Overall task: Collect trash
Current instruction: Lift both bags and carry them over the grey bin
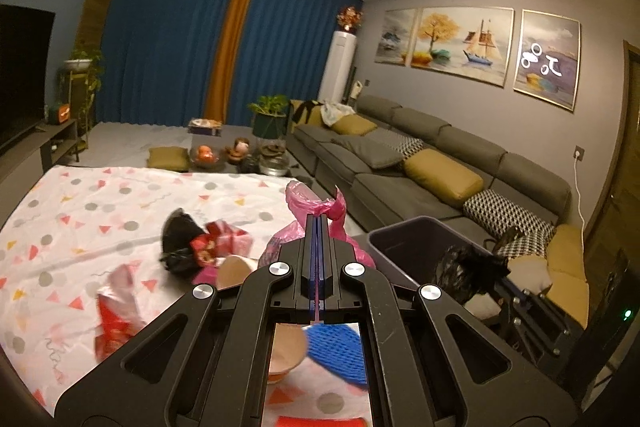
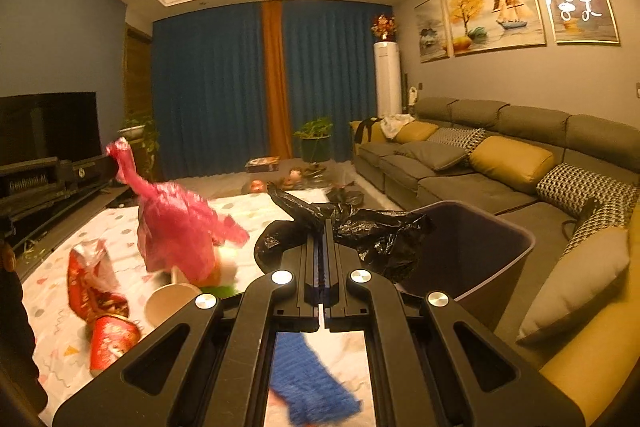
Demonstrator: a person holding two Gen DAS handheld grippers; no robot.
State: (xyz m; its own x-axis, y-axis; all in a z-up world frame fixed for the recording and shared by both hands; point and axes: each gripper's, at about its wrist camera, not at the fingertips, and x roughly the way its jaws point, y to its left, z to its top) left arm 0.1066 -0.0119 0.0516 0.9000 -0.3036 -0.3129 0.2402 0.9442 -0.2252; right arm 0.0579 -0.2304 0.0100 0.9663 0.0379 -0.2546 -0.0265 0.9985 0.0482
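My left gripper is shut on the knotted neck of a pink plastic bag, which hangs lifted above the patterned white cloth. In the right wrist view the same pink bag dangles from the left gripper at the left. My right gripper is shut on a crumpled black plastic bag, held just left of the open dark trash bin. The left wrist view shows the bin and the black bag in the right gripper.
Loose trash lies on the cloth: red foil wrappers, a paper cup, a blue mesh piece, and another black bag with a red packet. A grey sofa runs along the right; a TV stand is at the left.
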